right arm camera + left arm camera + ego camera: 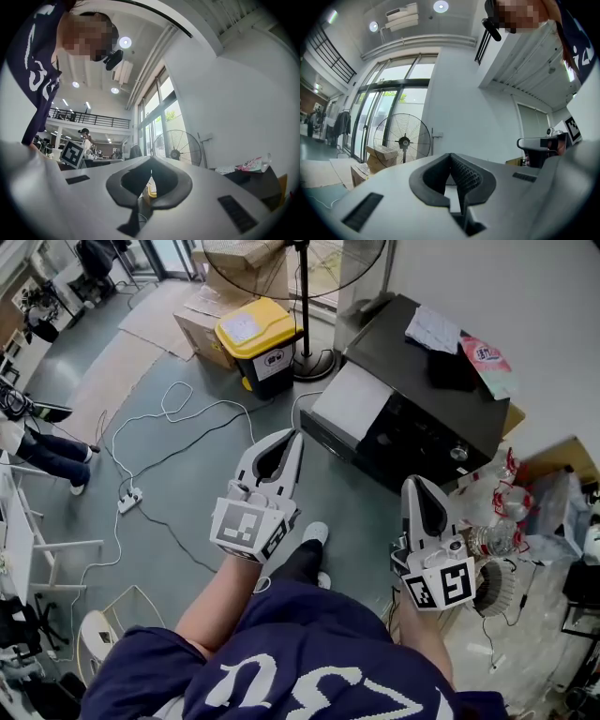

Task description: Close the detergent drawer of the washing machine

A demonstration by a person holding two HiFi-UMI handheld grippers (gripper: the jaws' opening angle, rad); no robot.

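A black washing machine (427, 395) stands at the upper right, seen from above, with papers and a pink packet (486, 360) on its top. A pale grey slab (352, 399) juts out at the left end of its front; I cannot tell whether it is the drawer. My left gripper (292, 435) is shut and empty, held over the floor short of that slab. My right gripper (413, 482) is also shut and empty, just in front of the machine's dark front. In the left gripper view the jaws (451, 157) meet; in the right gripper view the jaws (151, 161) meet too.
A yellow-lidded bin (255, 338), cardboard boxes (202, 320) and a standing fan's base (314, 362) are left of the machine. A white cable with a power strip (129, 499) runs across the floor. Plastic bottles and bags (497, 512) pile up at the right.
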